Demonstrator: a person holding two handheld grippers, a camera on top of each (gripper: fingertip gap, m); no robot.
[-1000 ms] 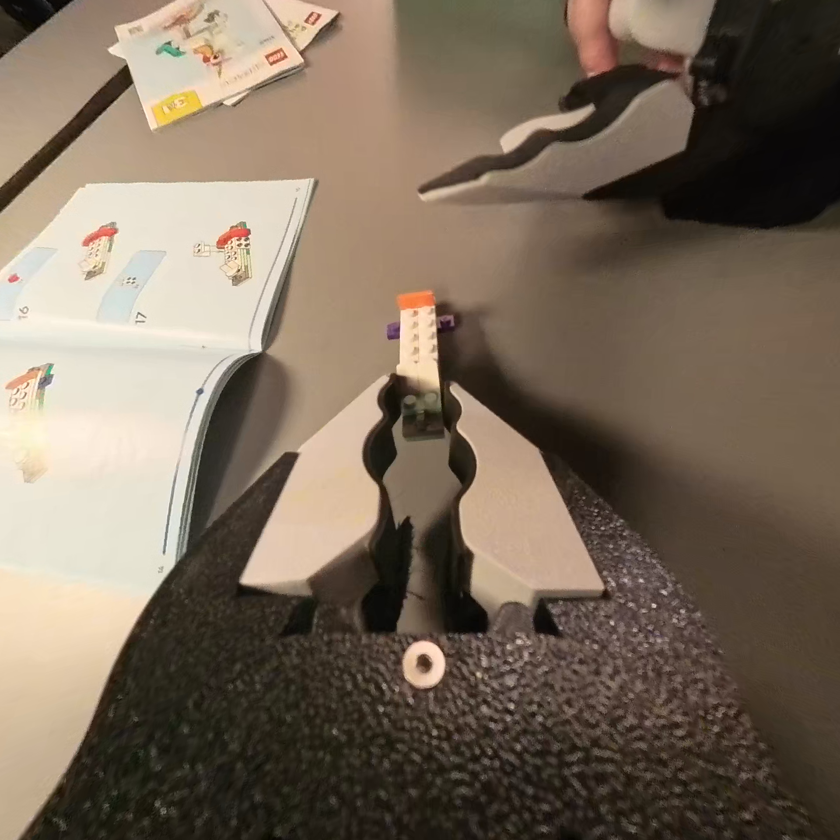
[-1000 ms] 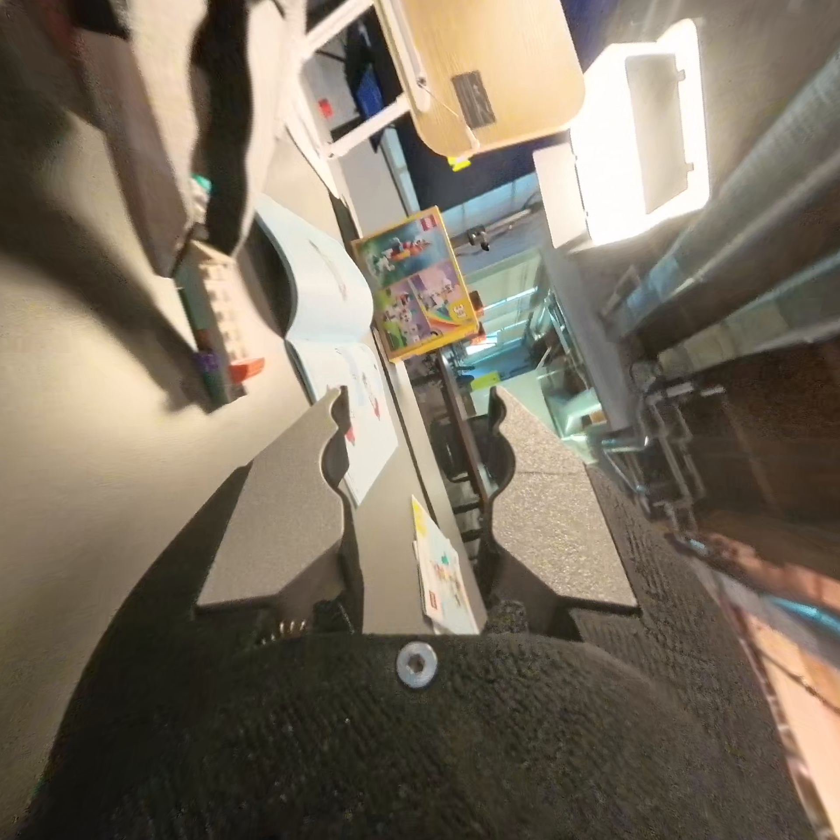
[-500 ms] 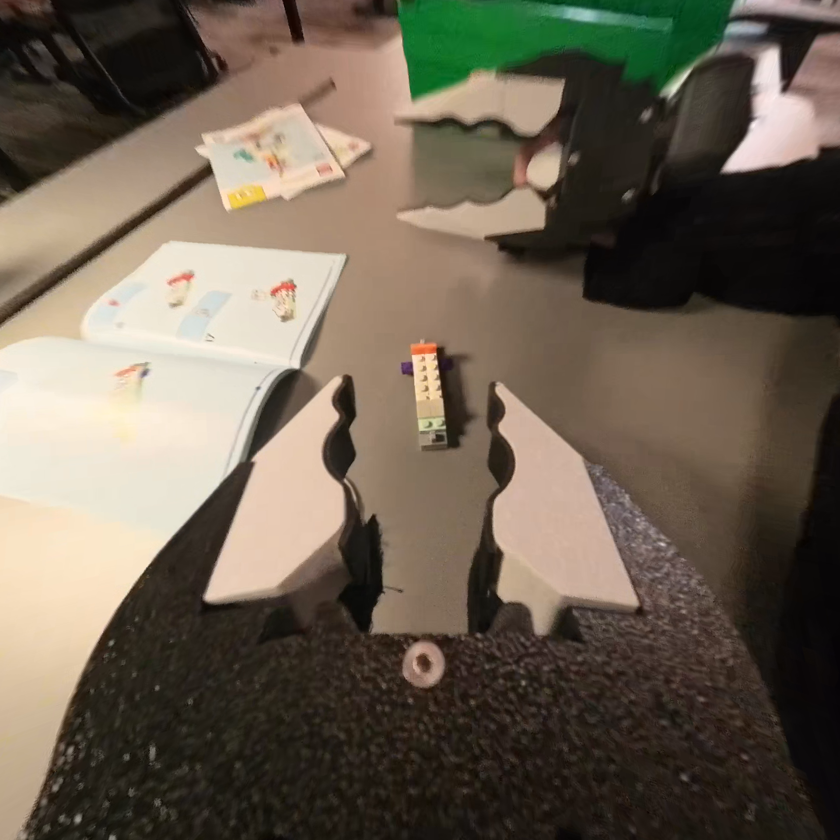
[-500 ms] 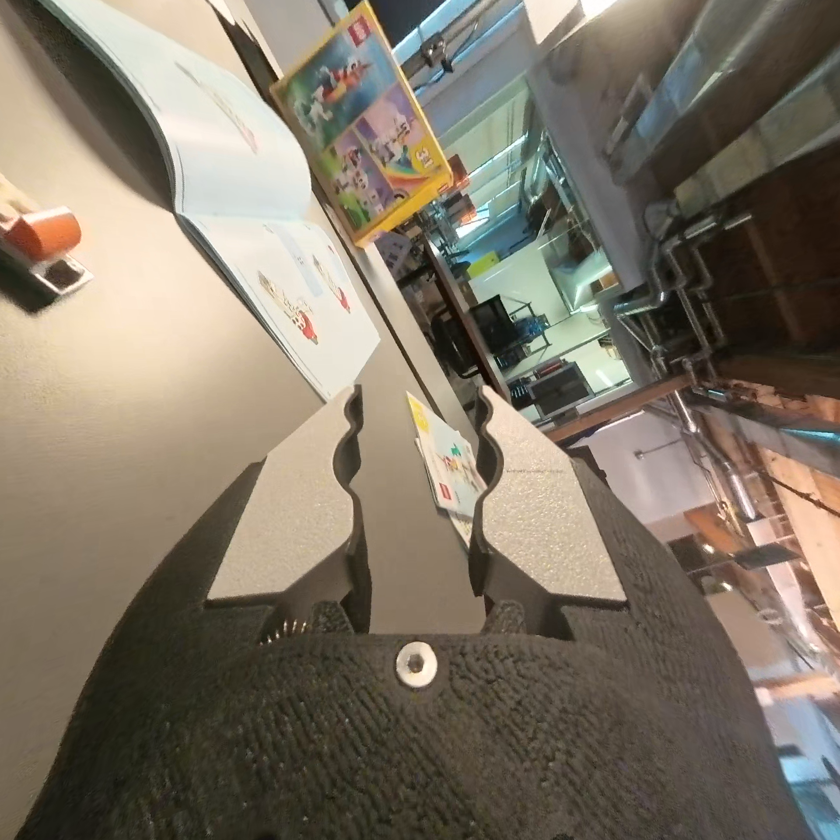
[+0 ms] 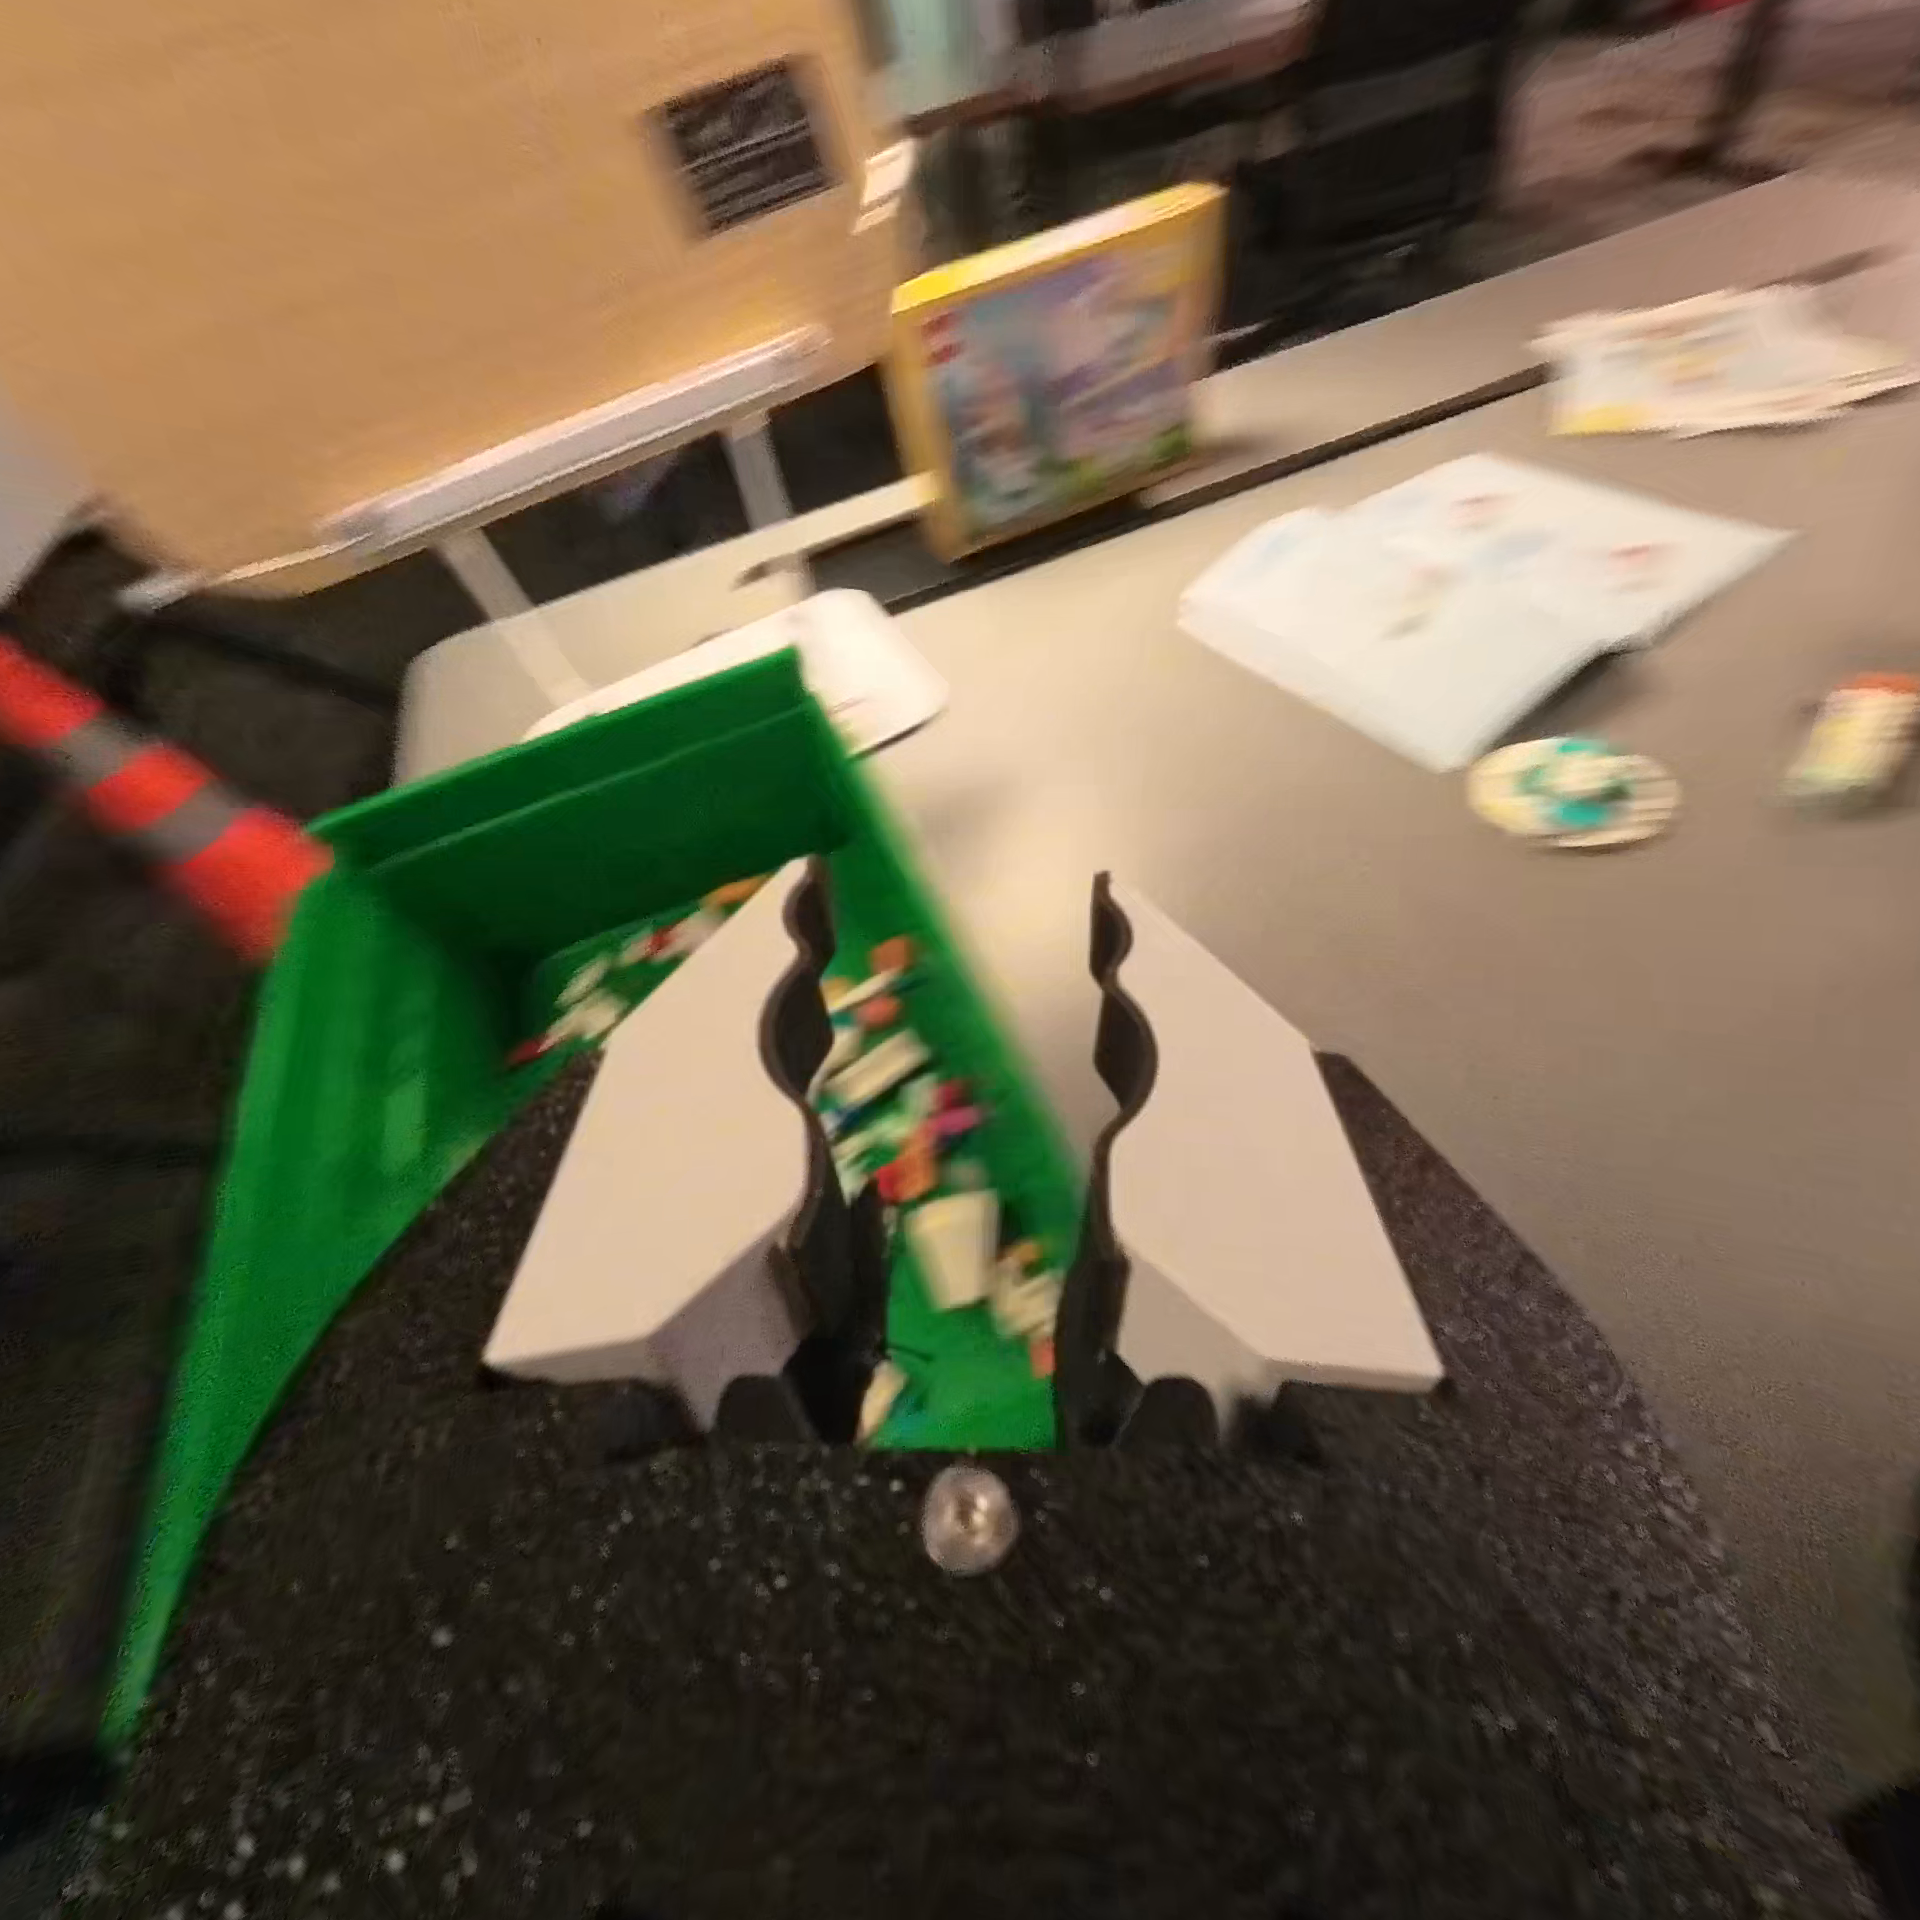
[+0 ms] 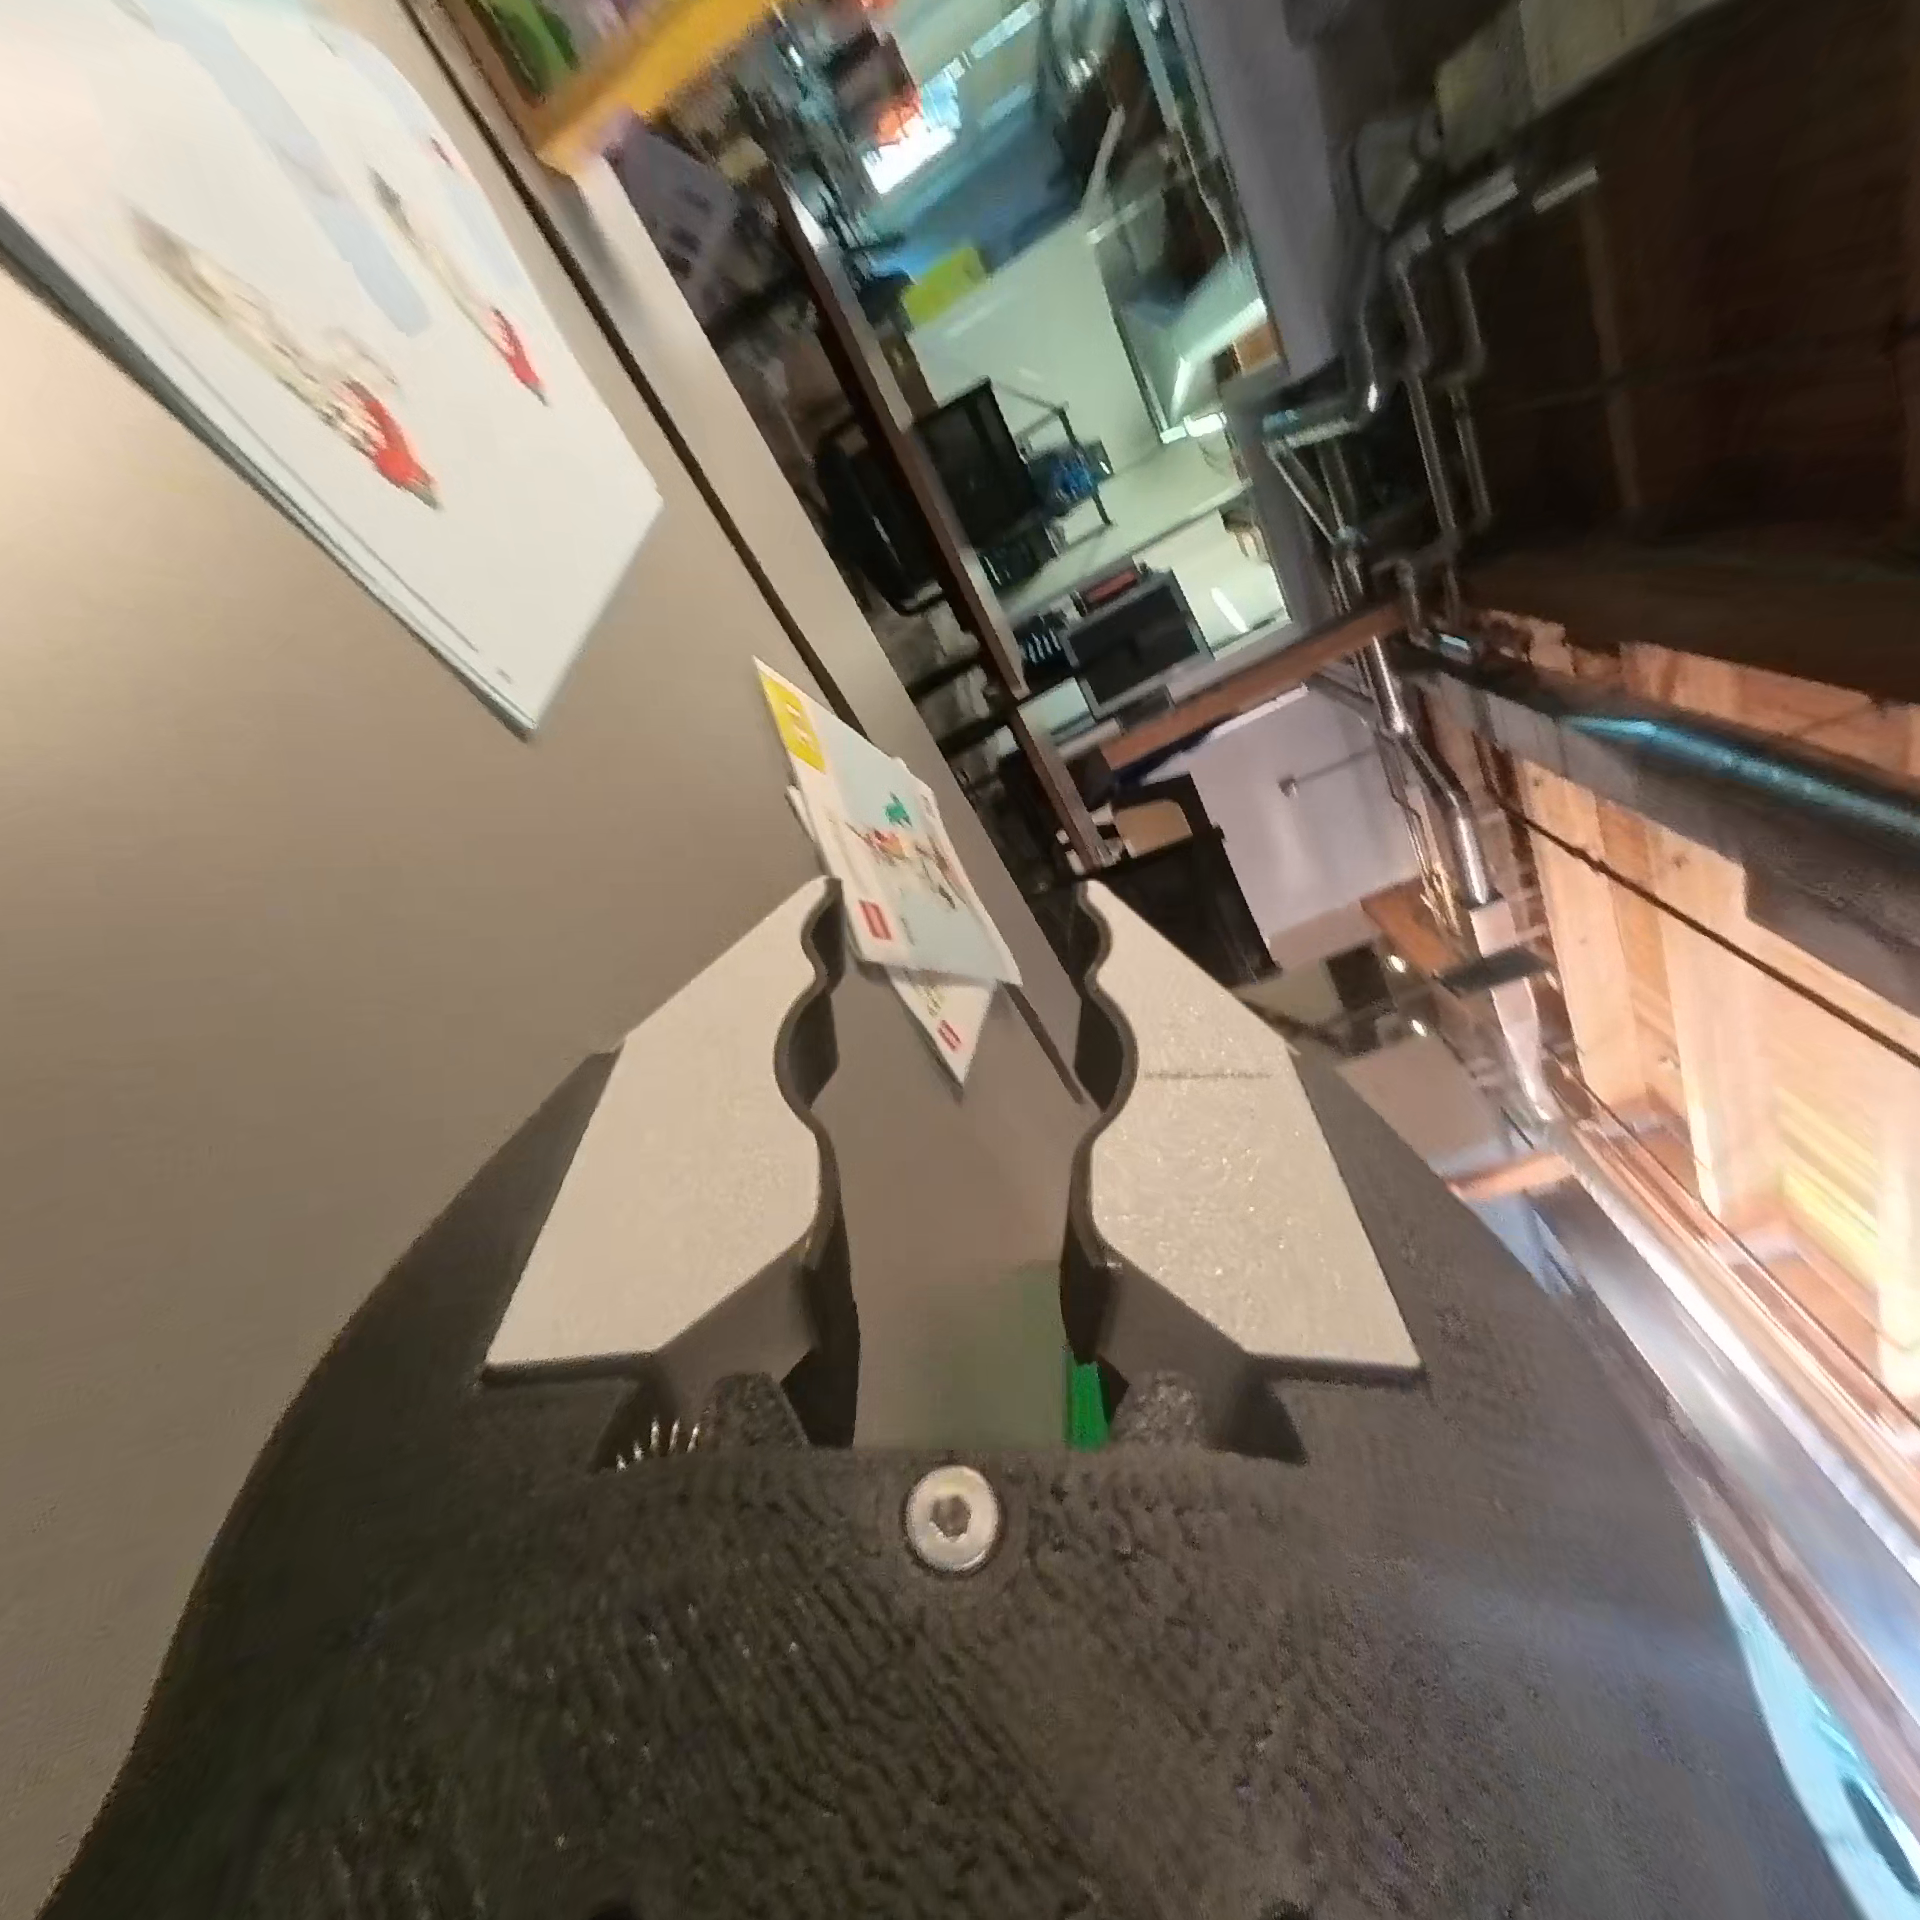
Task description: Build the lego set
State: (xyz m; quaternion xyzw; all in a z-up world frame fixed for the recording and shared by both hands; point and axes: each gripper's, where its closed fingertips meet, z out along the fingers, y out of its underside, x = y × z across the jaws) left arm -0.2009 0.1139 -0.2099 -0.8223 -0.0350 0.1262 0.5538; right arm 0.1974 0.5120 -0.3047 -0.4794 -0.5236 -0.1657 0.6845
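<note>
My left gripper [image 5: 956,883] is open and empty, hovering over the right wall of a green tray [image 5: 582,821]. The tray holds several loose Lego pieces [image 5: 914,1101]. The small white build with an orange end [image 5: 1855,743] lies on the grey table at the far right, beside a round white and teal piece [image 5: 1574,795]. The view is blurred. My right gripper [image 6: 956,894] is open and empty, rolled on its side close over the table. A green edge [image 6: 1086,1403] shows low between its fingers.
An open instruction booklet [image 5: 1475,592] lies on the table and also shows in the right wrist view [image 6: 312,260]. Leaflets [image 5: 1714,358] [image 6: 904,862] lie near the far edge. The yellow Lego box [image 5: 1060,364] stands at the back. An orange striped cone [image 5: 135,800] is left of the tray. About 55 centimeters separates my left fingertips from my right.
My left gripper opened, left the build lying on the table, and swung left over the green tray. My right gripper stayed open and moved on past the booklet toward the leaflets.
</note>
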